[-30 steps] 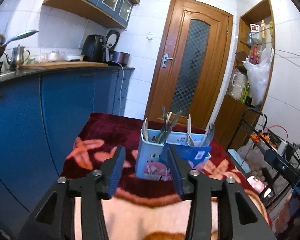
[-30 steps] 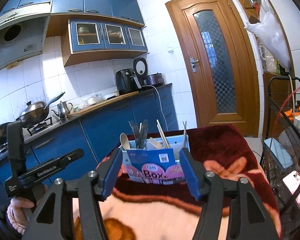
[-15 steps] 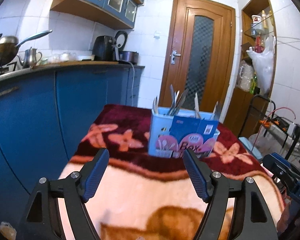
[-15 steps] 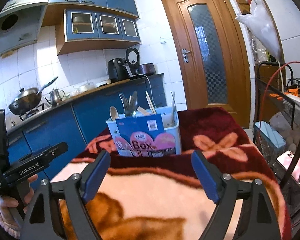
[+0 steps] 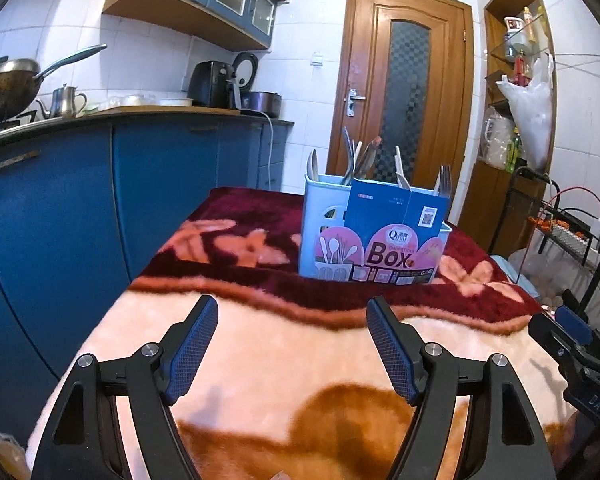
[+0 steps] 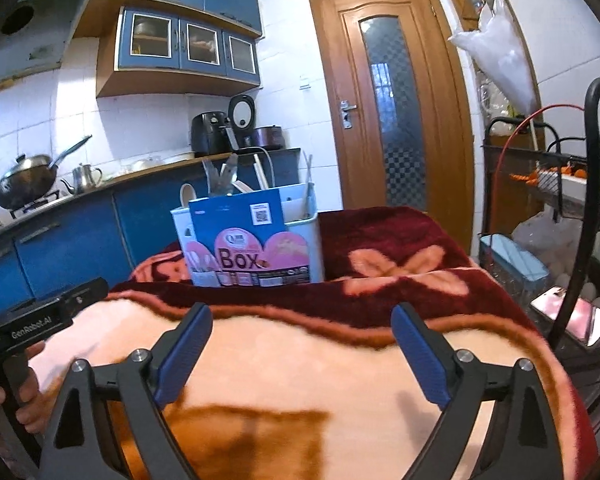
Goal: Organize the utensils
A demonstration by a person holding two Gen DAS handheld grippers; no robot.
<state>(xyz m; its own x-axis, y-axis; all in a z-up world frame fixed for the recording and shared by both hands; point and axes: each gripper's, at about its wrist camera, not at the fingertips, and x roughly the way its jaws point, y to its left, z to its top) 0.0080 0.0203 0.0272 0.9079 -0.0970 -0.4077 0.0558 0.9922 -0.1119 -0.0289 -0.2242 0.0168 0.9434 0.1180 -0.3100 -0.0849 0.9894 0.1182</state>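
A white utensil holder with a blue and pink "Box" label point(image 5: 374, 236) stands upright on the far, dark red part of the blanket-covered table point(image 5: 284, 360). It holds spoons, forks and chopsticks point(image 5: 360, 156) standing upright. It also shows in the right wrist view point(image 6: 252, 240). My left gripper point(image 5: 292, 316) is open and empty, low over the pale part of the blanket, well short of the holder. My right gripper point(image 6: 300, 320) is open and empty, likewise short of the holder.
Blue kitchen cabinets point(image 5: 100, 200) run along the left with a wok point(image 5: 8, 88), kettle and appliances on the counter. A wooden door point(image 5: 404, 100) is behind the table. A wire rack point(image 6: 560, 208) and shelf stand at the right.
Both grippers have pulled back from the utensil holder and opened wide. The holder stays standing on the table, now farther away in both views.
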